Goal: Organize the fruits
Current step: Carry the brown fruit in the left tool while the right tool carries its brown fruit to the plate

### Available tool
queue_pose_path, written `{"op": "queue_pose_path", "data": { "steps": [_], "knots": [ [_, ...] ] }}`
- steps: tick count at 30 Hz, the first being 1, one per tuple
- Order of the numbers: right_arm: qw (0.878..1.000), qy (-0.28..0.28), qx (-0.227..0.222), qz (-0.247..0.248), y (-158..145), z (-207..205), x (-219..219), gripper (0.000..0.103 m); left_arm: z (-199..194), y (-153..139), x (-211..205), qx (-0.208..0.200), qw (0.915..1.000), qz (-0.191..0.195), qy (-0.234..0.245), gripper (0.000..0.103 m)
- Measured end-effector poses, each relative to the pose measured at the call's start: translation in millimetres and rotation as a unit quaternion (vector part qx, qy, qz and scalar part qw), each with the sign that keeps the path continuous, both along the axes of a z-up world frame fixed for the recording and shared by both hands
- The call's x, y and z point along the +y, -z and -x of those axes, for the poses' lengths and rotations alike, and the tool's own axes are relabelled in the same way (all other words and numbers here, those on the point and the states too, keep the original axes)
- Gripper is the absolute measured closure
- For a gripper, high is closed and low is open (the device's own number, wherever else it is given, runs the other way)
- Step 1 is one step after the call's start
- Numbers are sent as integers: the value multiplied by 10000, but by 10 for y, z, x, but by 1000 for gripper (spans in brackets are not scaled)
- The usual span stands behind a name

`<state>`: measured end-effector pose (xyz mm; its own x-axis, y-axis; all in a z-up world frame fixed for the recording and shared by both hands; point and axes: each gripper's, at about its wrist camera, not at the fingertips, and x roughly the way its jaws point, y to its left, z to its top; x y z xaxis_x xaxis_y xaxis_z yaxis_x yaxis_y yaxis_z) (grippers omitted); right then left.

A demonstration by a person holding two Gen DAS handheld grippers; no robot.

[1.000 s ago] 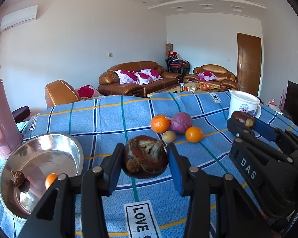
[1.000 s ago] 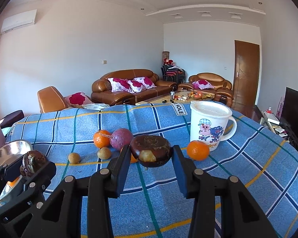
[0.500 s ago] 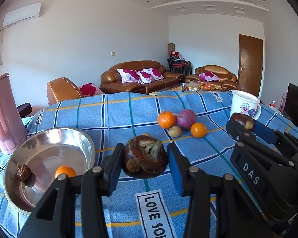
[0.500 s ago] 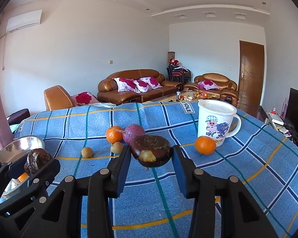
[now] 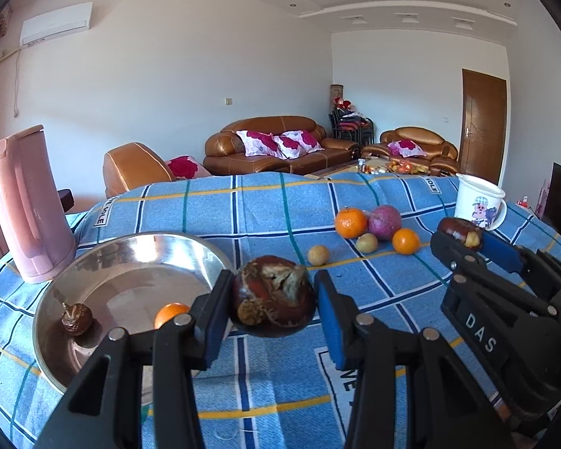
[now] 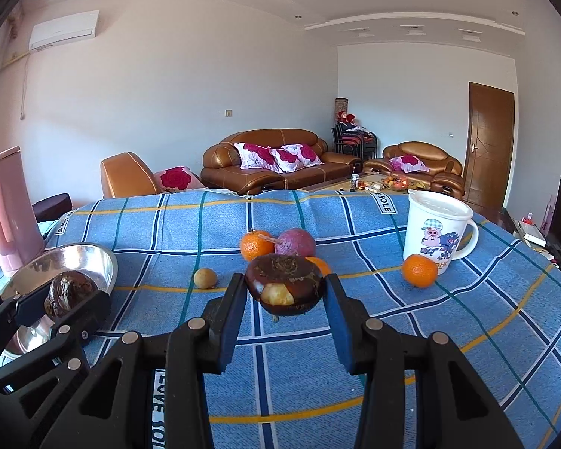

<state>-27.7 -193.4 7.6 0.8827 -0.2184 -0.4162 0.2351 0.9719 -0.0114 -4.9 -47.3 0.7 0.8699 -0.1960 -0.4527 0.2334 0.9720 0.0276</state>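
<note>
the left tongs (image 5: 272,312) clench one dark brown water chestnut (image 5: 273,295), raised by the steel bowl (image 5: 131,262) at the tabletop's left edge. the right tongs (image 6: 285,293) clench a second chestnut (image 6: 285,284). the bowl holds one small chestnut (image 5: 76,318) and one orange (image 5: 170,313). mid-tabletop lie three oranges (image 6: 419,270), one purple fruit (image 6: 294,242), two small tan fruits (image 5: 318,254); one mug (image 6: 435,234) stands nearer the right edge.

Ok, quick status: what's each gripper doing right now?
Left gripper: closed on a dark brown water chestnut, held above the cloth.
Right gripper: closed on another dark water chestnut.
</note>
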Motion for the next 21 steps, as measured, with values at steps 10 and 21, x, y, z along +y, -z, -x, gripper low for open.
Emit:
{"op": "queue_pose_path", "data": {
  "steps": [10, 21],
  "knots": [
    [9997, -227, 29, -60, 17, -72, 295, 58, -40, -6, 355, -40, 9997, 18, -237, 57],
    [9986, -521, 72, -22, 34, -171, 707, 58, -142, 8, 776, -13, 9983, 84, -582, 57]
  ]
}}
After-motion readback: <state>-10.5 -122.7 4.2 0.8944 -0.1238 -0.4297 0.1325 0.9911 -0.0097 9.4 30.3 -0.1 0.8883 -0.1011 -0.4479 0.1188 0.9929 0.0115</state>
